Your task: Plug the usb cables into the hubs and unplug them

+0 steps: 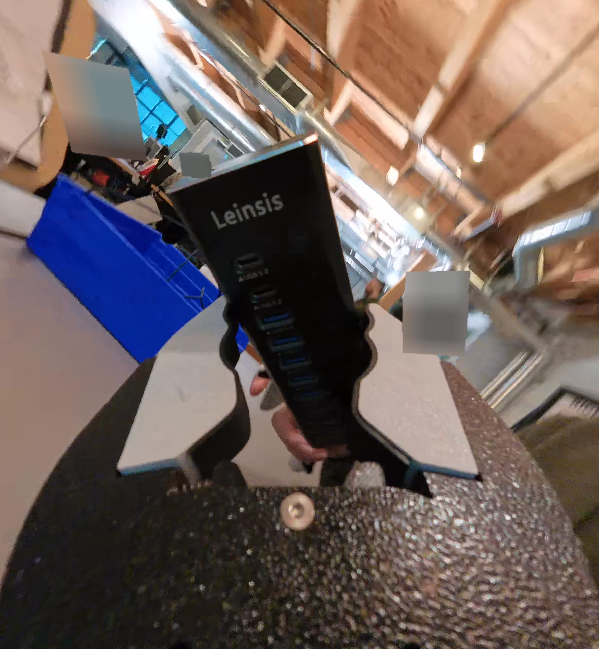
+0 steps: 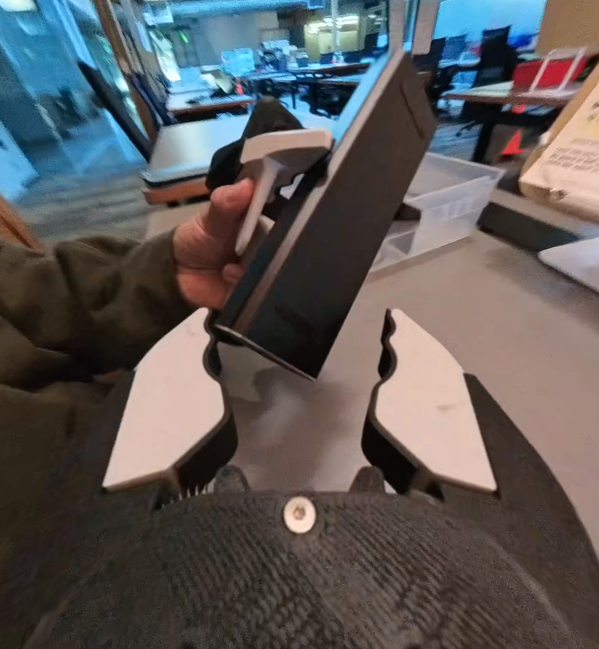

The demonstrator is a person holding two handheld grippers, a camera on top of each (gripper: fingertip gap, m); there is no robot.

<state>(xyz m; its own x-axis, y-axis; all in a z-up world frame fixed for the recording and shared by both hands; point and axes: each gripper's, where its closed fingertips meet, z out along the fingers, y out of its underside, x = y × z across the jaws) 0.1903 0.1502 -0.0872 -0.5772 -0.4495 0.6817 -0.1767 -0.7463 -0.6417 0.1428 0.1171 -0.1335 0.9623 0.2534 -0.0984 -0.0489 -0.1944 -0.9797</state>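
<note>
A long black USB hub [image 1: 256, 210] with a row of blue ports and two small oval ports stands tilted upward in the left wrist view. My left gripper [image 1: 298, 316] is shut on its sides near the middle. In the right wrist view the same hub [image 2: 326, 246] shows its plain back, held in the air by the left gripper's white fingers [image 2: 284, 147] and a person's hand [image 2: 203, 253]. My right gripper [image 2: 298, 319] is open and empty. The hub's lower end hangs between its fingertips, close to the left one. No cable is in view.
A grey table [image 2: 466, 333] lies under the hub. Clear plastic bins [image 2: 449, 203] and a cardboard box with a paper sheet [image 2: 579, 140] stand at the right back. A blue bin [image 1: 108, 267] is at the left. An olive sleeve [image 2: 62, 316] fills the left.
</note>
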